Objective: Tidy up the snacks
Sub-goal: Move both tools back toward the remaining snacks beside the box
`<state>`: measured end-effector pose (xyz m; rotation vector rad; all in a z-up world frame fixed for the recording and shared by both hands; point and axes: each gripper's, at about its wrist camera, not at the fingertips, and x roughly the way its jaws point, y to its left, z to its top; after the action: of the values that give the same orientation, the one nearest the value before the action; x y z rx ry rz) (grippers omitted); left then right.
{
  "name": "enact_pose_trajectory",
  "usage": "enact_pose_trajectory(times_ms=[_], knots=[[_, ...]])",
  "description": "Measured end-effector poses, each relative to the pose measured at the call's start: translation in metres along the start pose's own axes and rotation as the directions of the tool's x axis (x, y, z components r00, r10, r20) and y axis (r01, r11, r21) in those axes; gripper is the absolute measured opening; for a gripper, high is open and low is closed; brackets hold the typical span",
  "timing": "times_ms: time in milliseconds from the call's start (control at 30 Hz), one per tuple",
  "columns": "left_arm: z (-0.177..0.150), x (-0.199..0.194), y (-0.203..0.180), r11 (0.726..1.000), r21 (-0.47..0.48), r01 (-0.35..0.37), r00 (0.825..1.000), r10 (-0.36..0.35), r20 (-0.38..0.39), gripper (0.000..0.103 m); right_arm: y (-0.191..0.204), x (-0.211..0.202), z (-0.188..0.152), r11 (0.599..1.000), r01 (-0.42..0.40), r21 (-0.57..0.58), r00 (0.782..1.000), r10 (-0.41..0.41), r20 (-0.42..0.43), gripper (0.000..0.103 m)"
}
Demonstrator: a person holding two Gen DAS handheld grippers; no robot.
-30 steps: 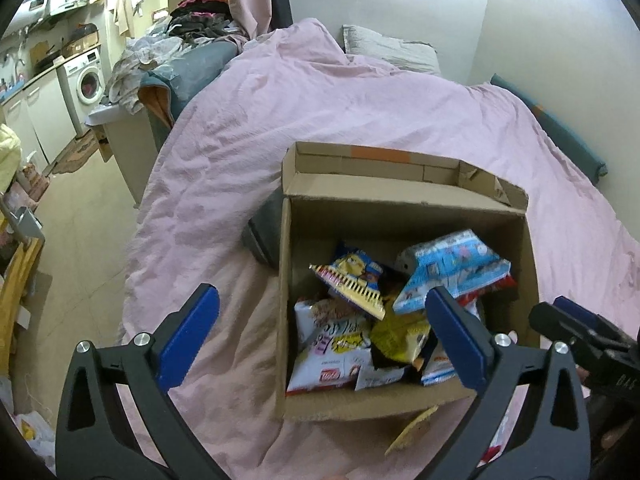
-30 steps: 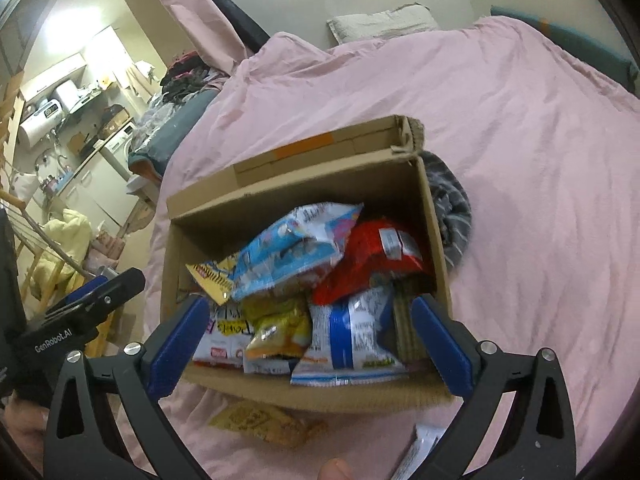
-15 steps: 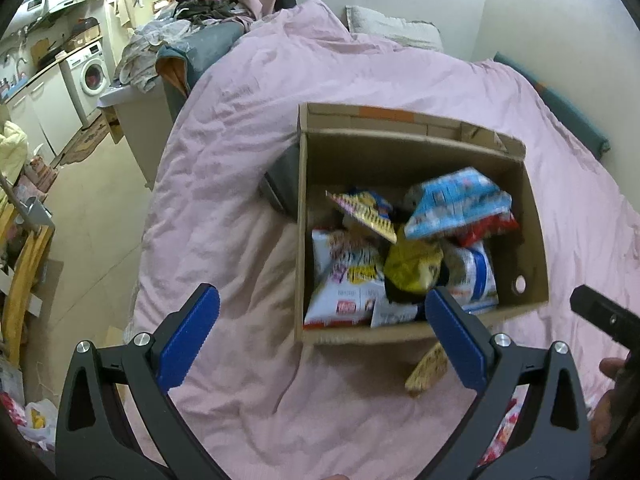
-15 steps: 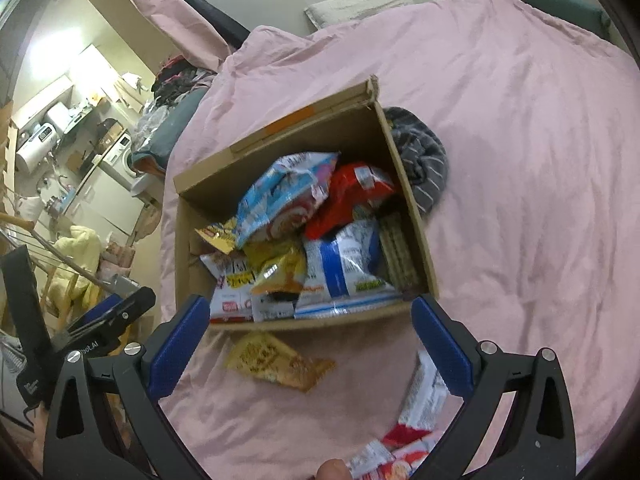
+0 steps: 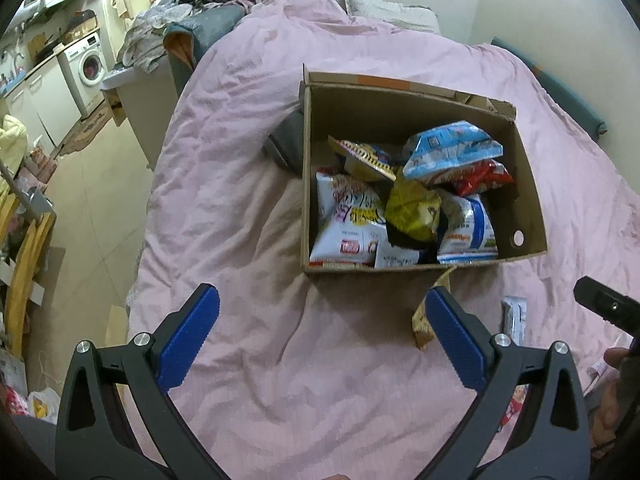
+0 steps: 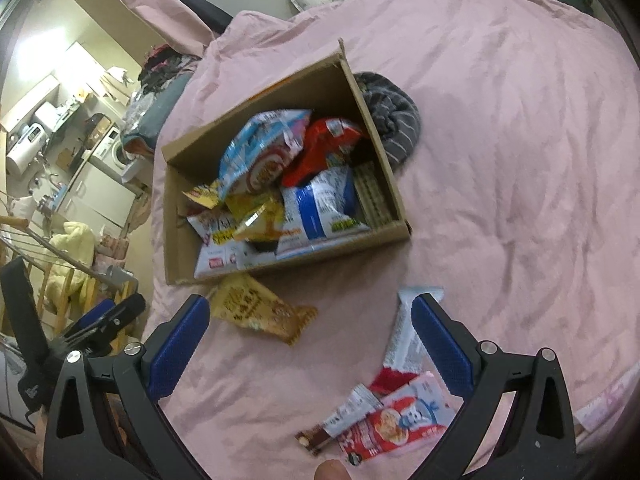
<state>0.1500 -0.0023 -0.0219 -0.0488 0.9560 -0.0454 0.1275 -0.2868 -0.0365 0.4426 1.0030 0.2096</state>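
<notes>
Pulling back: both claws, left claw and right claw, wide open, empty | cardboard box now farther | loose yellow snack packet on bed newly visible, awaiting boxing

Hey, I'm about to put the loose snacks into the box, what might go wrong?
The cardboard box is already heaped, so the light-blue bag on top may slide out when more goes in. The yellow packet lies flat on soft pink bedding, so the right hand-held gripper may pinch fabric too.
</notes>
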Motion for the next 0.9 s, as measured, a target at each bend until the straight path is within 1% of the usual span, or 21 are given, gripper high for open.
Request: enact_pose_trajectory(times_ms=[133,200,367,433,500,533,567,667,733,767,800,833,867,900], knots=[[-0.008,-0.001,0.000,1.000,-0.005,0.006,1.000,-0.006,-0.017,0.102,-0.008,0.004,-0.007,1.000,0.027,0.009,0.999,-0.026,-0.035,0.103],[-0.012,0.000,0.001,1.000,-0.014,0.010,1.000,-0.010,-0.027,0.102,-0.016,0.009,-0.011,0.999,0.041,0.029,0.997,-0.039,-0.068,0.103],[-0.016,0.005,0.005,0.999,-0.038,0.013,0.998,-0.015,-0.059,0.102,-0.049,0.022,-0.019,0.986,0.062,0.153,0.987,-0.038,-0.154,0.103],[-0.017,0.008,0.008,0.998,-0.055,0.020,0.997,-0.024,-0.071,0.102,-0.060,0.031,-0.024,0.979,0.069,0.194,0.976,-0.027,-0.214,0.103],[-0.018,0.010,0.010,0.997,-0.074,0.028,0.996,-0.034,-0.086,0.102,-0.064,0.045,-0.032,0.976,0.083,0.201,0.953,-0.019,-0.301,0.103],[-0.018,0.013,0.010,0.996,-0.082,0.033,0.995,-0.041,-0.095,0.102,-0.063,0.051,-0.036,0.977,0.101,0.187,0.942,-0.033,-0.334,0.103],[-0.018,0.015,0.011,0.996,-0.086,0.036,0.994,-0.044,-0.104,0.102,-0.061,0.056,-0.039,0.979,0.133,0.156,0.931,-0.069,-0.360,0.103],[-0.017,0.018,0.012,0.995,-0.096,0.040,0.992,-0.051,-0.117,0.102,-0.056,0.063,-0.043,0.979,0.175,0.104,0.915,-0.123,-0.384,0.103],[-0.017,0.019,0.013,0.993,-0.109,0.049,0.990,-0.063,-0.124,0.102,-0.059,0.060,-0.043,0.971,0.218,0.100,0.915,-0.167,-0.368,0.103],[-0.017,0.019,0.014,0.992,-0.114,0.054,0.989,-0.069,-0.128,0.102,-0.064,0.057,-0.043,0.968,0.221,0.120,0.917,-0.165,-0.363,0.102],[-0.017,0.019,0.014,0.991,-0.118,0.058,0.989,-0.073,-0.131,0.102,-0.070,0.055,-0.043,0.966,0.215,0.145,0.921,-0.151,-0.360,0.100],[-0.017,0.019,0.014,0.991,-0.122,0.062,0.988,-0.078,-0.133,0.102,-0.077,0.052,-0.044,0.964,0.192,0.183,0.926,-0.116,-0.360,0.089],[-0.017,0.019,0.015,0.990,-0.127,0.067,0.987,-0.084,-0.136,0.102,-0.084,0.052,-0.045,0.962,0.170,0.215,0.925,-0.081,-0.371,0.078],[-0.017,0.018,0.015,0.989,-0.131,0.071,0.987,-0.089,-0.137,0.102,-0.091,0.053,-0.049,0.958,0.162,0.236,0.919,-0.060,-0.389,0.075]])
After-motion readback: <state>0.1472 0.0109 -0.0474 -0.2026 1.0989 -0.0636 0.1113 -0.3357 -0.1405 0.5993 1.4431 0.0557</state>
